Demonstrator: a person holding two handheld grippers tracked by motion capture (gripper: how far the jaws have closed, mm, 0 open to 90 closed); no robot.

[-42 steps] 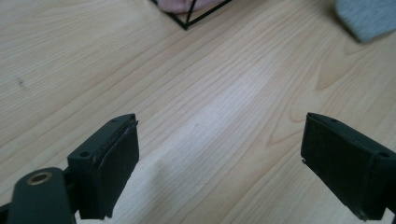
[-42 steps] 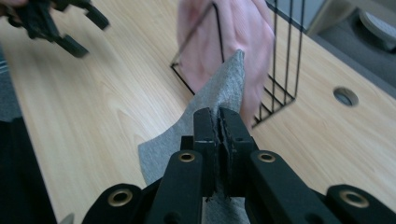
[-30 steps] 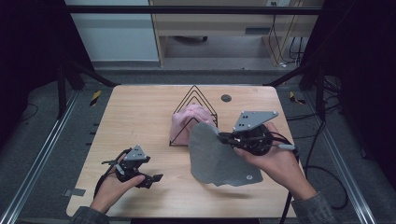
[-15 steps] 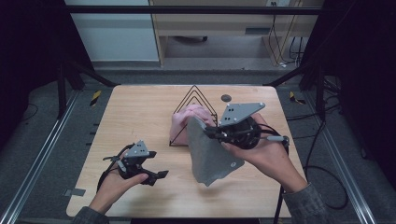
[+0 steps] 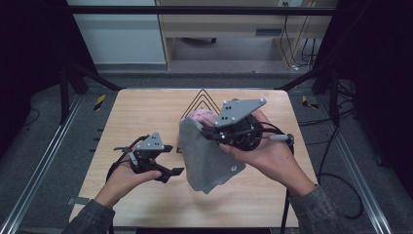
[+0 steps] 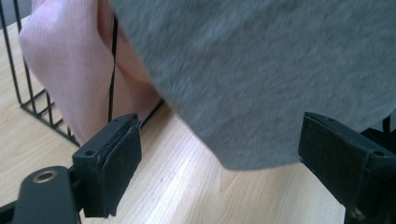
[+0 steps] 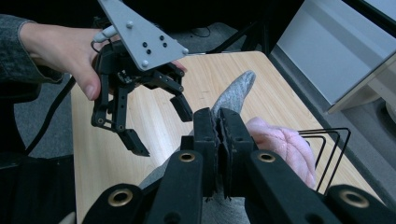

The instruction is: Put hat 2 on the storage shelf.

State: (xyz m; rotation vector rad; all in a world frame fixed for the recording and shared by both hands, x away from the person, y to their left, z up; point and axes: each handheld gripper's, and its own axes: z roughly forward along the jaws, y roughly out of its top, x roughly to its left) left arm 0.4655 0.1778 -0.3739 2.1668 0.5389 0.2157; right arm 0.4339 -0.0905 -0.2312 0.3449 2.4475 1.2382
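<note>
Grey felt-like cloth (image 5: pixel 207 156) lifted over light wooden table (image 5: pixel 146 112).
Right gripper (image 7: pixel 218 122) clamps the cloth's top edge; left gripper (image 5: pixel 168 168) gapes empty beside it.

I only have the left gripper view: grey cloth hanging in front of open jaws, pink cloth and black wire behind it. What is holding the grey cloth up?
Observer: The right gripper, jaws shut on the grey cloth at its top edge; the cloth hangs clear above the table.
Operator: What is that black wire?
Observer: A triangular wire rack standing mid-table, with the pink cloth draped on it.
Operator: Where is my left gripper relative to the cloth?
Observer: In the high view the left gripper sits just left of the cloth's lower part, jaws open and nothing between them.
</note>
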